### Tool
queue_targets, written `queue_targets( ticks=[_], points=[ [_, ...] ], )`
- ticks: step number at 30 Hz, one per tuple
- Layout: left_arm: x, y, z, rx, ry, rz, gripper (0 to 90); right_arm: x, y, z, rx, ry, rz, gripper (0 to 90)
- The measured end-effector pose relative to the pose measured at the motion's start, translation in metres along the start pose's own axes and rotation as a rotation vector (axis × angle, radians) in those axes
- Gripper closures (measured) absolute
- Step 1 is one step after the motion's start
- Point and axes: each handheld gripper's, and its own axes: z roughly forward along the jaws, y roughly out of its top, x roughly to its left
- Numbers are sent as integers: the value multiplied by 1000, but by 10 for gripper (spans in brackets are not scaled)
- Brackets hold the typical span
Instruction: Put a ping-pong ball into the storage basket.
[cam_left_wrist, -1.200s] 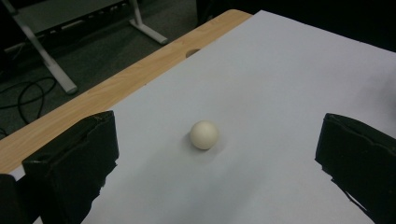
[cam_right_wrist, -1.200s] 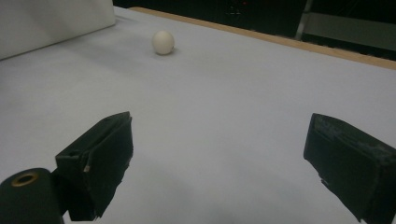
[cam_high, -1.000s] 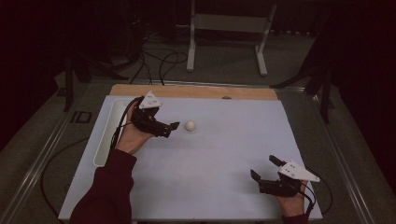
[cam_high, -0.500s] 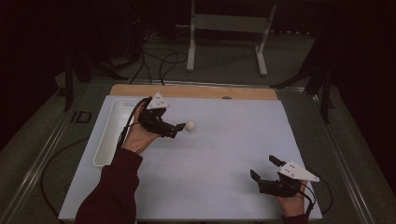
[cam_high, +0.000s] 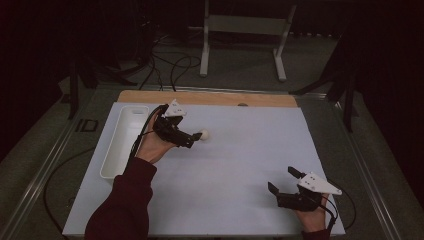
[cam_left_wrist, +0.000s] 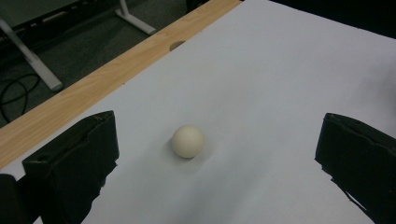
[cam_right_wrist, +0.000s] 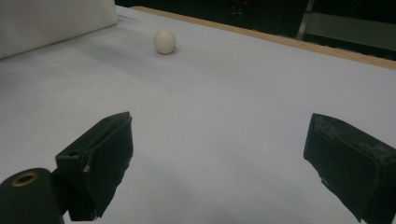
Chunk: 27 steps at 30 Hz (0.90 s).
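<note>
- The left gripper (cam_left_wrist: 219, 158), jaws wide apart, should ease forward until the small white ball (cam_left_wrist: 187, 141) sits squarely between them, then close gently so it does not roll.
- The ball rests on the white table sheet (cam_high: 240, 165) just ahead of the jaws, untouched, nearer the left one.
- The right gripper (cam_high: 284, 181) rests gaping, well apart from the ball.

A white-topped table (cam_high: 240, 170) bears a cream ball (cam_high: 204, 134); a white tray (cam_high: 125, 142).
</note>
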Motion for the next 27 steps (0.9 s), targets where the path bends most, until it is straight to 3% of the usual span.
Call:
queue_targets(
  ticks=[27],
  points=[
    [0,-2,24,52,-10,-15,0,0,0,-1,-3,-5,0,80]
  ],
)
